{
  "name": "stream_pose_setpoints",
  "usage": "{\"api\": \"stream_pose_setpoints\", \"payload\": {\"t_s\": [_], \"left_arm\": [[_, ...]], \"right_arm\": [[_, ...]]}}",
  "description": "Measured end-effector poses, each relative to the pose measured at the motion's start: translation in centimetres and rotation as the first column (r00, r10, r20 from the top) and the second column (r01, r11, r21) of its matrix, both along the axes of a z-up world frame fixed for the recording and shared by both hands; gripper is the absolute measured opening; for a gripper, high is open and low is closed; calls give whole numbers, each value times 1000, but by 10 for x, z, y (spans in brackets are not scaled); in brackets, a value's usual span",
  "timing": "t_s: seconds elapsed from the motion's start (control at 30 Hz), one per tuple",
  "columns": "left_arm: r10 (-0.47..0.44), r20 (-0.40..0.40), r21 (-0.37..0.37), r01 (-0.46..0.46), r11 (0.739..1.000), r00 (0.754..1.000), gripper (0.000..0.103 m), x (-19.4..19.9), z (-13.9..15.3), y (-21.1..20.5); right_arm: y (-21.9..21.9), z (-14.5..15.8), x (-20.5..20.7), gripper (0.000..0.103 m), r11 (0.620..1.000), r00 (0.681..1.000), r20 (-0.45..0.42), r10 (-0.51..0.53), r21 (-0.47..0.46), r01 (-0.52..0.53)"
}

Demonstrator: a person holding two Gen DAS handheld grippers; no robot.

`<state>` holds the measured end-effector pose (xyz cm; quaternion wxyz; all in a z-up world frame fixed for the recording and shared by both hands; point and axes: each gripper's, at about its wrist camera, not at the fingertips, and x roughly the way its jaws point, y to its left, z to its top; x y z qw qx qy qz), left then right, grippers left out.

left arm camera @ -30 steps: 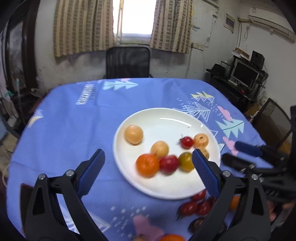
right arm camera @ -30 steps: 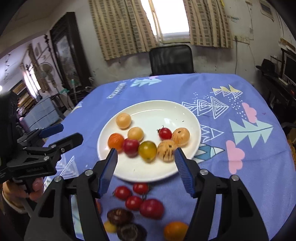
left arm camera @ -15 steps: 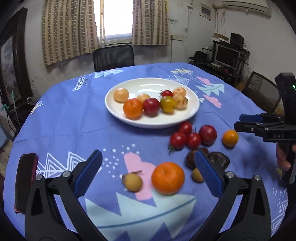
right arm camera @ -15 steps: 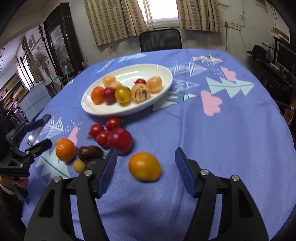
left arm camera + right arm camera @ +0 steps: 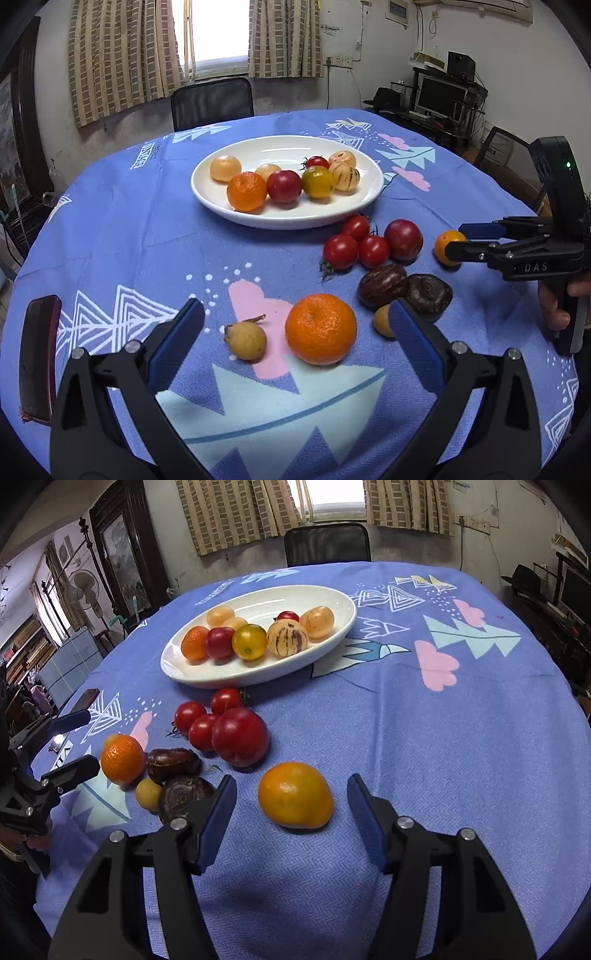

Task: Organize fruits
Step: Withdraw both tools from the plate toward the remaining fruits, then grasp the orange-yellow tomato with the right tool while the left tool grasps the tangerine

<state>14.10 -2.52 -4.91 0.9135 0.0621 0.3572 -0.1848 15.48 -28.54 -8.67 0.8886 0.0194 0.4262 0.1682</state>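
Observation:
A white oval plate point(image 5: 354, 206) point(image 5: 332, 635) on the blue tablecloth holds several fruits. Loose fruit lies in front of it: three cherry tomatoes point(image 5: 354, 243), a red plum point(image 5: 240, 736), two dark brown fruits point(image 5: 404, 288), a small yellow fruit point(image 5: 148, 794), a stemmed tan fruit point(image 5: 246, 340). My left gripper point(image 5: 295, 334) is open, its fingers either side of a mandarin point(image 5: 320, 328) and the tan fruit. My right gripper point(image 5: 291, 812) is open around a yellow-orange fruit point(image 5: 294, 794), not touching it. In the left wrist view the right gripper point(image 5: 461, 242) flanks that fruit point(image 5: 445, 243).
A dark red phone point(image 5: 38, 358) lies near the table's left edge. A black chair point(image 5: 212, 101) stands behind the table under the window. A desk with a monitor point(image 5: 439, 98) is at the right. A hand point(image 5: 561, 299) holds the right gripper's handle.
Both grippers drew back from above the plate toward the table's near edge and dropped lower. The left one now frames the mandarin, the right one the yellow-orange fruit.

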Motion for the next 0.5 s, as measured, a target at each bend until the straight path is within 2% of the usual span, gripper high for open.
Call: {"api": "stream_pose_setpoints", "payload": {"t_s": [0.23,0.5], "left_arm": [[-18,-6,-19,18,1000,1000,101,2,-2,-2],[-45,-22,-41,44,998,999,98,4,-6,-4]], "right_arm": [[1,-6,2,56,1000,1000,-16,-3,-21,3],[0,-10,4,54,1000,999,-44,-9,-18,8]]}}
